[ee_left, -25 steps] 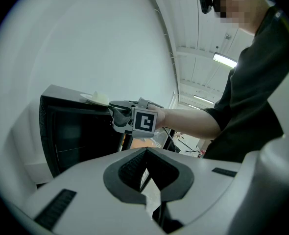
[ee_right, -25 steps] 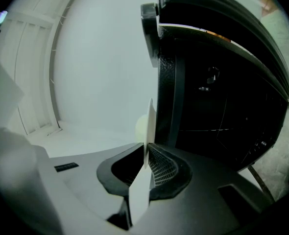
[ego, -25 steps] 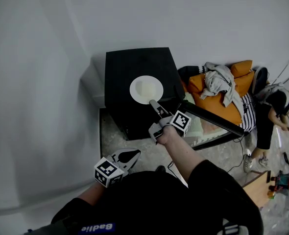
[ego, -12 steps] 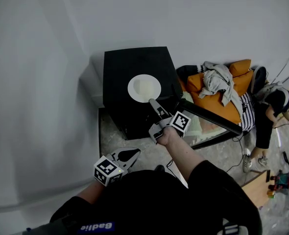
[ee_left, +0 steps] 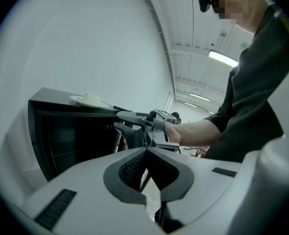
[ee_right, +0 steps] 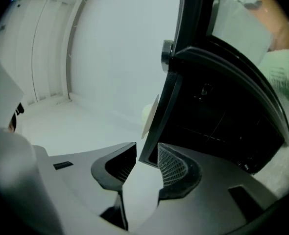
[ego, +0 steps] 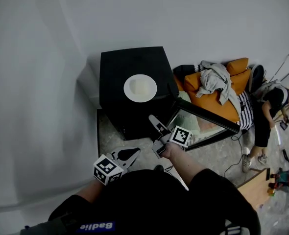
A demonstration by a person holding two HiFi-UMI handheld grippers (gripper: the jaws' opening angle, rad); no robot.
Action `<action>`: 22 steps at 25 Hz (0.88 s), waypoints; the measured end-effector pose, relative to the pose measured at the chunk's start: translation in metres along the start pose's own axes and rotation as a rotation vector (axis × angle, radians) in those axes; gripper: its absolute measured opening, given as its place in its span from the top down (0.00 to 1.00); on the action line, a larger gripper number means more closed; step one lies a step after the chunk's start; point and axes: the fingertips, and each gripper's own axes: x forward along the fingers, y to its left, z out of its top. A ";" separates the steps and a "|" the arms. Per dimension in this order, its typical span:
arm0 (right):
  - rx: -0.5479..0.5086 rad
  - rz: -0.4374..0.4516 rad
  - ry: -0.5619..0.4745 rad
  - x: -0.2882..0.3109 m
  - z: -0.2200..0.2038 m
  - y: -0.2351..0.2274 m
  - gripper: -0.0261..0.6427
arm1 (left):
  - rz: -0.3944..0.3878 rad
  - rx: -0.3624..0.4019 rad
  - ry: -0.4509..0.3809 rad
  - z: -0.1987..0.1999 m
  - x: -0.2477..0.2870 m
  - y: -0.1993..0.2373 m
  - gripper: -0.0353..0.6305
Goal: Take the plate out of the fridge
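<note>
Two claws, both empty right now. Left claw [ego: 133, 153] hangs closest to the body, pinched closed on nothing. Right claw [ego: 154, 120] is a bit further out, in front of the fridge [ego: 130, 62]. Its jaws have just been opening and stand partly apart with nothing between them. Beyond it the plate [ego: 140, 88] rests on the fridge's black top, so I'd call the taking-out done. The door [ego: 208, 117] hangs open and probably needs closing.

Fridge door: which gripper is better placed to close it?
Probably right. The right gripper, jaws just opening with nothing between them, points at the door edge; the left gripper is farther from it.
</note>
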 end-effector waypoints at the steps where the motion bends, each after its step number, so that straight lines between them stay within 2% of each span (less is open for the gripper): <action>1: -0.040 -0.003 0.013 -0.005 -0.003 0.000 0.78 | -0.002 0.002 -0.001 0.001 0.001 0.000 0.95; 6: -0.285 -0.025 0.134 -0.032 -0.032 -0.002 0.78 | -0.007 0.012 -0.014 0.004 0.006 -0.003 0.95; 10: -0.462 0.007 0.226 -0.048 -0.057 0.009 0.78 | -0.009 0.009 -0.029 0.009 0.006 -0.004 0.95; 12: -0.524 0.030 0.268 -0.054 -0.072 0.017 0.79 | -0.009 0.006 -0.035 0.011 0.005 -0.005 0.95; 17: -0.657 0.076 0.349 -0.067 -0.102 0.030 0.89 | -0.013 0.000 -0.041 0.012 0.004 -0.009 0.95; 22: -0.768 0.081 0.371 -0.078 -0.110 0.037 0.94 | -0.018 -0.006 -0.035 0.009 0.003 -0.014 0.95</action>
